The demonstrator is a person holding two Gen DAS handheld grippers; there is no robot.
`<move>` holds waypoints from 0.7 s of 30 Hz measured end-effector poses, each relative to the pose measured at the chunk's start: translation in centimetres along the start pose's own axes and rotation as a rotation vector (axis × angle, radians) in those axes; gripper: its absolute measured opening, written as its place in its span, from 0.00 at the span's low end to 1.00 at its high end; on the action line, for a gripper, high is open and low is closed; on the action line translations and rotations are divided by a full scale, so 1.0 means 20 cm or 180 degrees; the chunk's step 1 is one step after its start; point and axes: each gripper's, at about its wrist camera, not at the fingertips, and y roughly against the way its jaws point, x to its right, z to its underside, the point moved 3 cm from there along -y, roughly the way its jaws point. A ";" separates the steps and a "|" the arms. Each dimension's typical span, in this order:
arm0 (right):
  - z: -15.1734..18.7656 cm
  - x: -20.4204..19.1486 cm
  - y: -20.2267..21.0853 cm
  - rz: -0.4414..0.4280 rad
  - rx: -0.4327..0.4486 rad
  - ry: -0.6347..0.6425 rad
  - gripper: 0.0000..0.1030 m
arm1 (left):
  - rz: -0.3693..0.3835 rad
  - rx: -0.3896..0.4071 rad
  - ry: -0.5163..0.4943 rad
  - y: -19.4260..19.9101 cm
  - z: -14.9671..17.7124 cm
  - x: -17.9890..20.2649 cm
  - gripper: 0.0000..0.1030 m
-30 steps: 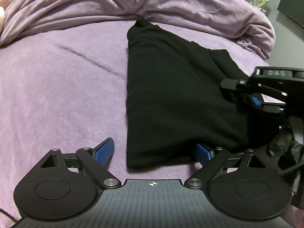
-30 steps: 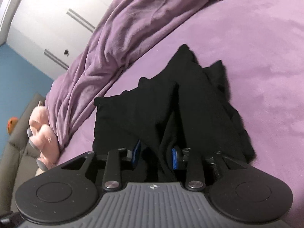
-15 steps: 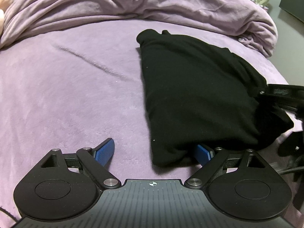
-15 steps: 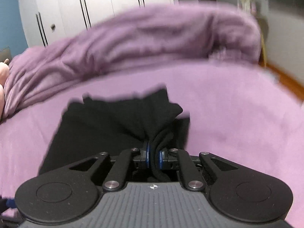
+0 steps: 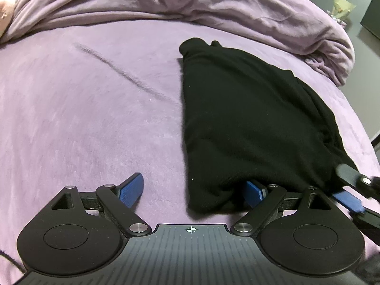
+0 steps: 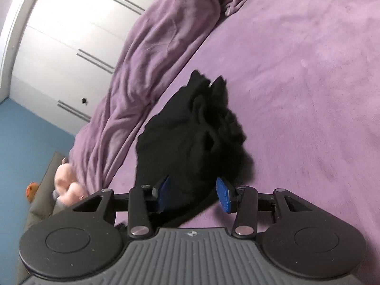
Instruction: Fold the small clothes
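- Black knit garment (image 5: 249, 123), folded into a long wedge, lies on the purple plush bed cover (image 5: 83, 118); narrow end points at the bunched purple blanket (image 5: 190, 2), wide end sits at your grippers. Against half a second back, it has slid right and rotated slightly on the cover.
- Bed cover: soft pile with a brushed streak to the left of the cloth. It grips fabric, so a dragged fold probably bunches instead of sliding flat.
- Right side of the garment is heaped and wrinkled, the left edge is straight. Looks like the last fold just got dropped there.
- Left gripper (image 5: 194, 191): spread wide, nothing clamped. Its right pad is tucked under the near hem, its left pad rests on bare cover. Likely parked there to pin or scoop the hem. No change from earlier.
- Right gripper (image 6: 193, 193): jaws opening. Cloth lies between the blue pads, but they no longer squeeze it; half a second ago they were pinched tight on a bunch of it. You're letting go after the pull.
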 end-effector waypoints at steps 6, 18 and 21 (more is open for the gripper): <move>-0.01 0.01 -0.10 0.0094 -0.0039 -0.0168 0.11 | -0.0027 0.0029 0.0048 0.01 -0.01 -0.01 0.86; -0.01 0.12 -0.11 -0.0121 -0.0050 -0.0713 0.13 | 0.0071 0.0070 0.0296 0.02 -0.04 -0.03 0.82; -0.02 0.11 -0.11 -0.0184 -0.0061 -0.0770 0.09 | 0.0057 0.0123 0.0309 0.03 -0.04 -0.04 0.82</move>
